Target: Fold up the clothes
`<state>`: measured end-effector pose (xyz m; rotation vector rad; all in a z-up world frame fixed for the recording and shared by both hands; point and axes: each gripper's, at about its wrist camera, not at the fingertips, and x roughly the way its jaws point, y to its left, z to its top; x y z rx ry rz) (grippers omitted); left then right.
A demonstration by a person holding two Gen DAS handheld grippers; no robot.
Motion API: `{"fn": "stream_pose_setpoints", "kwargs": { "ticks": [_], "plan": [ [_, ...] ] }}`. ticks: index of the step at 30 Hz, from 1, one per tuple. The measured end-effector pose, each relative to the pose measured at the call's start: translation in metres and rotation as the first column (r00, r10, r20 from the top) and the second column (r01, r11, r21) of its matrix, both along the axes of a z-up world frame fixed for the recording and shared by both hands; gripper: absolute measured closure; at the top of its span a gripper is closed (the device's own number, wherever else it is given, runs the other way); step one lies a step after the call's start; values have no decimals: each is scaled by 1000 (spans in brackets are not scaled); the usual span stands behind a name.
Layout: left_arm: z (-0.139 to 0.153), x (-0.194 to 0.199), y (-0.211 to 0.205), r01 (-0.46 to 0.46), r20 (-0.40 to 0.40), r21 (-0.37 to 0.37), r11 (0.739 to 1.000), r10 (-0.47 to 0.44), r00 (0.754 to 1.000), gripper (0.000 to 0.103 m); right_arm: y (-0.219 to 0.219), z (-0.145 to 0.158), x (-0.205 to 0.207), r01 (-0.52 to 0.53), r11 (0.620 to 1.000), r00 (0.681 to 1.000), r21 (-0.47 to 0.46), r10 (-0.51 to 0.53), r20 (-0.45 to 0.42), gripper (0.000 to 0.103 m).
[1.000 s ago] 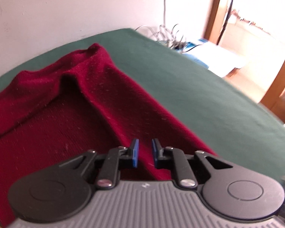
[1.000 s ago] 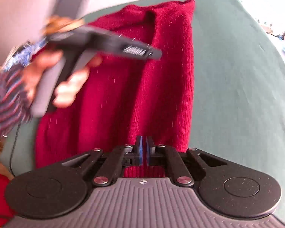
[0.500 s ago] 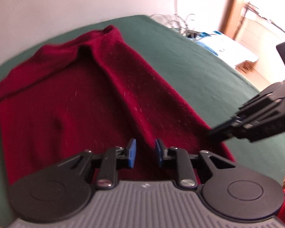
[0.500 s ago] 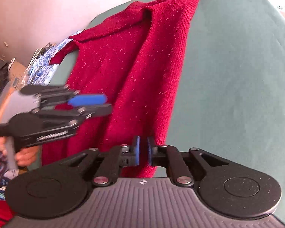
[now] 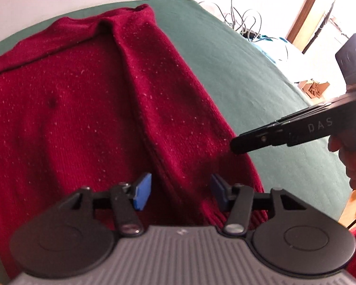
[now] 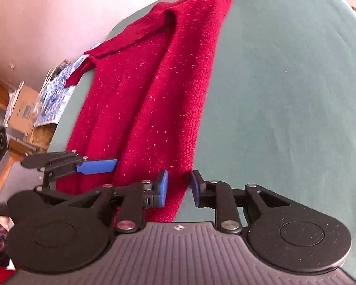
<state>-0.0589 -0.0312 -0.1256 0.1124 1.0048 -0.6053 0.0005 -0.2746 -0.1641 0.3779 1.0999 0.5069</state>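
Sweater (image 5: pixel 87 109) spread on green table (image 5: pixel 237 54), one side folded in, just ahead of both tools. Left gripper (image 5: pixel 180 191) and right gripper (image 6: pixel 179 187) opening, gripping nothing, near hem between blue pads. Next, probably: pinching hem, folding away. Hem corners hidden under tool bodies.

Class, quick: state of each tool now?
Left tool: opening, nothing gripped, over the dark red knitted sweater.
Right tool: opening, straddling its edge, ungripped.
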Motion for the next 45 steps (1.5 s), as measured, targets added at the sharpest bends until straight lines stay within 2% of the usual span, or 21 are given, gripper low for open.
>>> {"fn": "stream_pose_setpoints", "kwargs": {
  "ticks": [1,2,5,7,8,9,10,12,15,16,18,21,24,27,29,31,33,34,36,40,45],
  "plan": [
    [-1,0,3,-3,8,-2,1000,3,1000,80,3,-2,1,3,1000,1000,2,-3,-2,96],
    [-2,0,5,-5,20,0,1000,5,1000,87,5,-4,2,9,1000,1000,4,-9,-5,96],
    [-4,1,15,7,15,-14,1000,-7,1000,87,-1,-6,0,48,999,998,25,-47,-31,97],
    [-3,0,12,38,32,18,999,-39,999,87,0,-3,-1,34,999,999,-1,-34,-23,100],
    [-2,0,9,55,41,40,998,-56,998,87,3,-1,-1,24,1000,1000,-19,-24,-17,97],
    [2,1,6,62,57,48,997,-65,996,87,4,3,1,17,999,1000,-38,-17,2,86],
    [7,3,3,68,75,52,996,-71,995,87,2,9,2,26,999,999,-47,-24,41,82],
    [15,8,-2,64,119,43,997,-68,991,86,3,18,15,68,996,993,-59,-62,100,82],
    [15,25,-13,61,130,20,998,-63,990,86,12,12,44,87,993,990,-76,-78,118,77],
    [13,29,-18,70,130,26,997,-72,989,86,15,8,51,88,992,991,-92,-78,113,78],
    [1,37,-24,82,102,60,995,-88,991,85,14,4,58,98,990,990,-106,-87,109,93],
    [-4,37,-14,81,104,40,996,-85,991,84,6,3,57,94,992,993,-82,-87,82,94],
    [2,43,-12,92,89,38,995,-95,991,86,4,9,57,99,989,990,-112,-86,115,82],
    [9,52,-21,122,109,3,993,-121,987,86,16,15,65,71,990,980,-118,-47,196,85],
    [11,59,-30,144,119,-13,990,-141,983,86,28,12,74,21,994,980,-109,1,201,87],
    [1,62,-38,171,89,-11,985,-170,981,86,37,8,82,-15,991,975,-135,44,216,89],
    [-8,60,-40,189,77,-2,982,-188,979,84,37,5,92,-30,989,970,-143,64,235,96],
    [-9,58,-38,191,85,-2,982,-190,978,83,33,4,99,-28,990,969,-137,60,239,100],
    [-12,55,-35,195,102,-2,981,-194,976,83,22,2,117,8,994,971,-109,18,240,101],
    [-13,58,-27,206,76,-33,978,-203,976,83,10,-2,159,63,997,971,-38,-53,234,103],
    [-9,41,-22,256,40,-63,965,-254,967,82,11,-2,207,89,994,958,-59,-69,278,103]
  ]
}}
